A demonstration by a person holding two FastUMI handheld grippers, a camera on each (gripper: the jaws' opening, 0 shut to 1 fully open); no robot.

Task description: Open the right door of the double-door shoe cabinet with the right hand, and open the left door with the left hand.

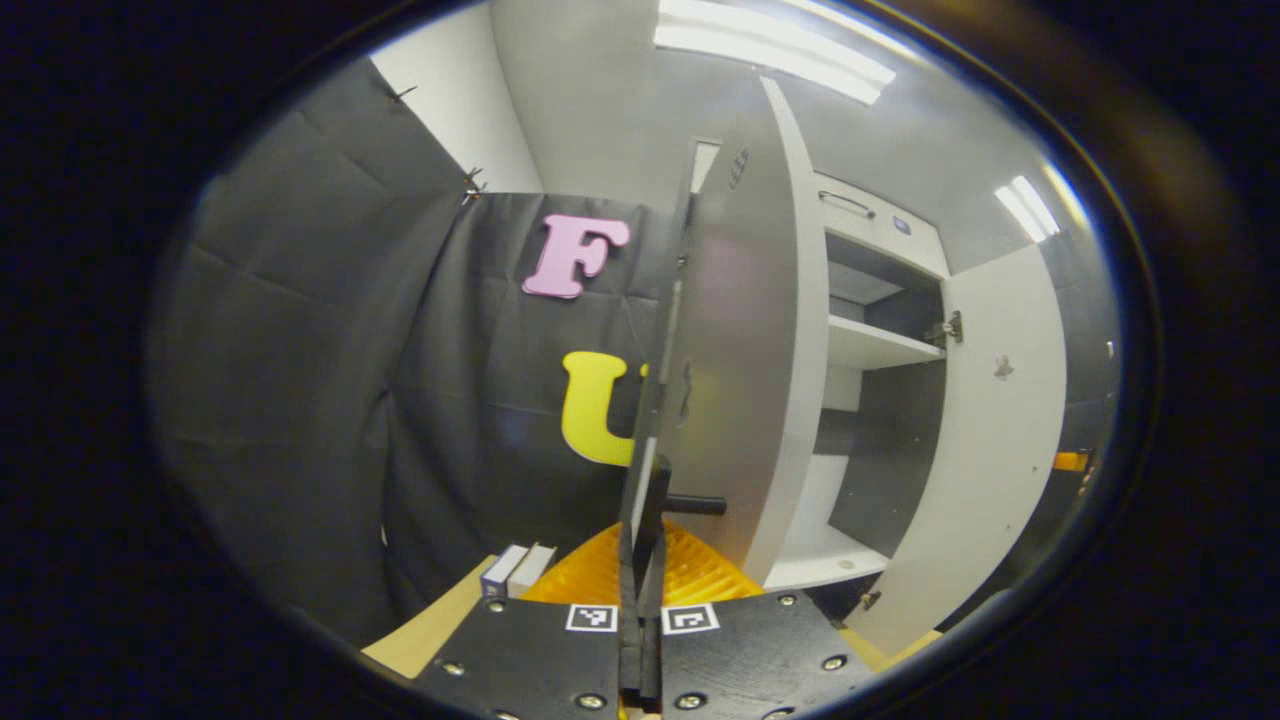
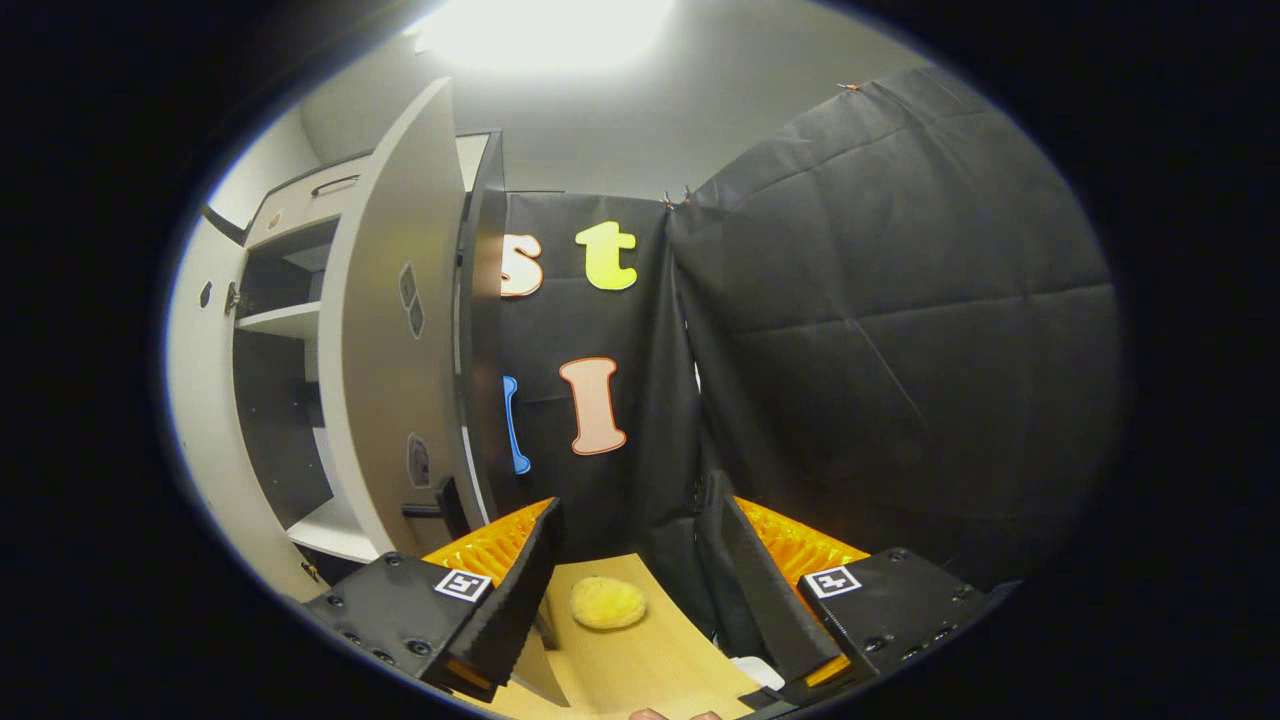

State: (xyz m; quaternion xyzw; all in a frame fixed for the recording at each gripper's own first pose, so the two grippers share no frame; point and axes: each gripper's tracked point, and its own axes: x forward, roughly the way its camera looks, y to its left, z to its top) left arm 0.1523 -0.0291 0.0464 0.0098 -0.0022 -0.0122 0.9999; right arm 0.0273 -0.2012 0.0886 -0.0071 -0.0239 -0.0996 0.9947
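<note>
The shoe cabinet point(image 1: 872, 345) stands with both doors swung out, its shelves showing. I see the left door point(image 1: 745, 340) nearly edge-on straight ahead. My left gripper point(image 1: 642, 560) is shut on this door's dark handle point(image 1: 690, 505), whose bar sticks out to the right of the fingertips. The right door point(image 1: 1000, 430) hangs wide open at the far right of the left gripper view. In the right gripper view that right door point(image 2: 390, 340) stands to the left, with its dark handle point(image 2: 438, 508) free. My right gripper point(image 2: 630, 570) is open and holds nothing, off to the right of this handle.
A light wooden surface point(image 2: 640, 660) lies below the right gripper with a yellow spongy lump point(image 2: 608, 603) on it. Two small boxes point(image 1: 517, 568) sit on the wood left of the left gripper. Black cloth walls close in behind and on both sides.
</note>
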